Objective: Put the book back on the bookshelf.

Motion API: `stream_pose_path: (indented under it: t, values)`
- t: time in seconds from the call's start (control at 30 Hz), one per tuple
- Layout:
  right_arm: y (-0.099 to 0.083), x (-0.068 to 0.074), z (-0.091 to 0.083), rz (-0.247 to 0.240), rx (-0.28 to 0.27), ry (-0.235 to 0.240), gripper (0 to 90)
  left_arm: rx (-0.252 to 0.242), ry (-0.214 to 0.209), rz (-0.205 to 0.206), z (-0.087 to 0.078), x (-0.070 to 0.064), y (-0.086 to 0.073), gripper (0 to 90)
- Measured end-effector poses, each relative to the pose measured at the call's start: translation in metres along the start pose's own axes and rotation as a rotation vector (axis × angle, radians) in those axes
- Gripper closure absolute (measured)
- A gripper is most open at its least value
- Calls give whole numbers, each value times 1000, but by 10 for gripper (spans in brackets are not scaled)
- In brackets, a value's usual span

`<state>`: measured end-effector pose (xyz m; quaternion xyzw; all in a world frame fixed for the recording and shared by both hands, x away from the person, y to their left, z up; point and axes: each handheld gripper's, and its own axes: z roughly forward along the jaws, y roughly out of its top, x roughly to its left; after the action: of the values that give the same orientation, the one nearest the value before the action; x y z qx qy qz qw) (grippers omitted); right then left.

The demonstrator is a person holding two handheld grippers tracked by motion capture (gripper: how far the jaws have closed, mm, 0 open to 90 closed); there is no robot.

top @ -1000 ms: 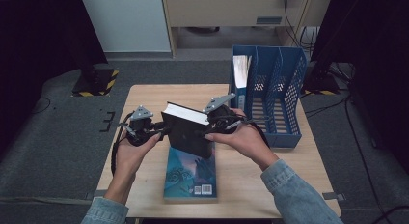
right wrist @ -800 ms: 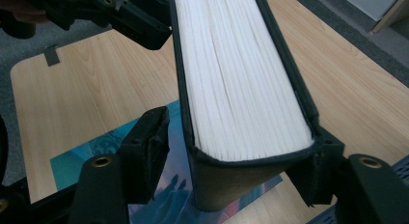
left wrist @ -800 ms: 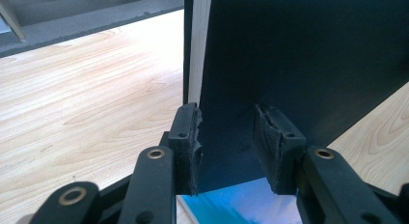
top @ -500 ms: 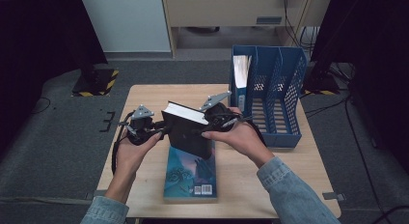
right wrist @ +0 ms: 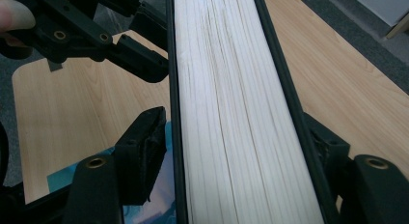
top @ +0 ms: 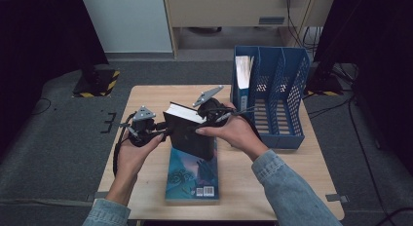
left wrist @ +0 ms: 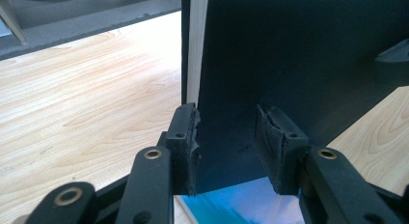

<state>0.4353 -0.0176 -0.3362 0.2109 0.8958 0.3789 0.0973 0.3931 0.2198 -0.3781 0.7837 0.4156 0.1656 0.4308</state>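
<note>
The high view looks forward and down from above the person's side, taking in the whole table (top: 146,97) and the floor beyond. The left gripper view sits close behind its jaws, facing the black book (left wrist: 299,60) cover. The right gripper view looks along the book's page edge (very near). All three views share the book and the tabletop.

A black-covered book (top: 191,133) (cream page edges up) stands tilted, held above a blue illustrated book (top: 194,176) lying flat toward the desk's six o'clock edge.
</note>
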Motion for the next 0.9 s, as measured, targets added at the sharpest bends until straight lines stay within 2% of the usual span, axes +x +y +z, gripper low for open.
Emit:
stream_pose_path:
  t: [0.1, 0.2, 0.37, 0.4, 0.57, 0.67, 0.73, 0.83, 0.9]
  values:
    - [3, -1, 3, -1, 16, 4, 362, -12, 31, 8, -2, 0, -4, 526]
    - [4, -2, 6, -1, 20, 8, 364, -13, 42, 5, -3, 3, -12, 521]
    - [4, -4, 10, 9, 32, 13, 360, 9, 63, -12, -3, 9, -40, 499]
    - [4, -4, 10, 11, 32, 14, 361, 19, 80, -15, -2, 11, -49, 495]
    - [6, -5, 11, 14, 40, 26, 380, 83, 161, 7, 6, 20, -76, 438]
    - [6, -4, 11, 11, 40, 37, 410, 129, 166, -7, 12, 30, -88, 415]
    - [6, -5, 10, 16, 41, 55, 449, 139, 182, -16, 11, 36, -92, 412]
    - [6, -6, 10, 24, 41, 84, 487, 163, 185, -36, 12, 45, -101, 410]
    - [6, -7, 10, 26, 40, 83, 493, 185, 196, -44, 14, 49, -106, 402]
